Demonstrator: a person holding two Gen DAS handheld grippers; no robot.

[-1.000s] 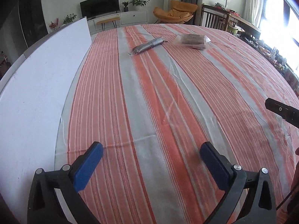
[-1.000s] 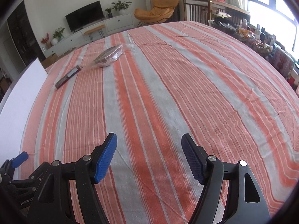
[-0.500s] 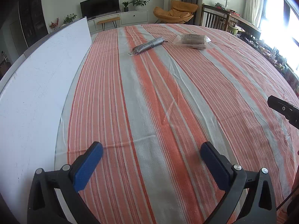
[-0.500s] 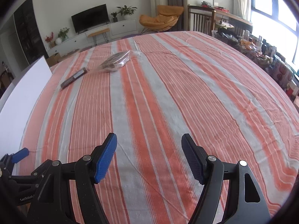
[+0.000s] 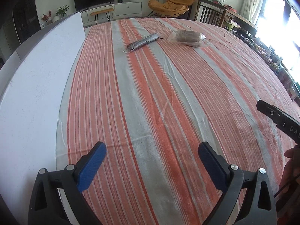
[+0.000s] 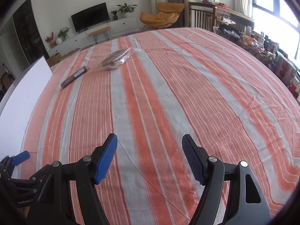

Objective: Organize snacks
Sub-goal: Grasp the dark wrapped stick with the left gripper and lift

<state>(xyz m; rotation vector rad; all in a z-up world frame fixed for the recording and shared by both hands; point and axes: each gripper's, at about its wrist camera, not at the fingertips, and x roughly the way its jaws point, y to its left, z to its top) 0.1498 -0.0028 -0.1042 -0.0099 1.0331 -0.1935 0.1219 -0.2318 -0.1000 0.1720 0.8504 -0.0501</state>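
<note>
1. The counter [image 5: 168, 93] wears a woven cloth in broad orange and grey stripes with thin white lines, lightly creased.
2. The slim dark packet [image 5: 143, 42], a long flat bar in clear wrap, lies at the cloth's far end; the clear bag of brown snacks [image 5: 187, 37], bulkier and crinkled, lies near it on the side towards the window, not touching.
3. From the right wrist view the slim dark packet [image 6: 74, 76] and the bag [image 6: 117, 60] sit almost end to end (whether the wraps meet there I cannot tell).
4. A flat white board [image 5: 35, 93], matt and slightly speckled, runs along the cloth's edge on the side away from the window.
5. The left gripper [image 5: 151, 159] hovers over bare cloth at the near end, well apart from both snacks; its blue ribbed fingers [image 5: 91, 166] stand wide apart with nothing between, having just closed in slightly.
6. The right gripper [image 6: 150, 156] also has its fingers [image 6: 106, 158] apart over empty cloth, nothing held.
7. Nothing lies on the cloth between grippers and snacks.
</note>
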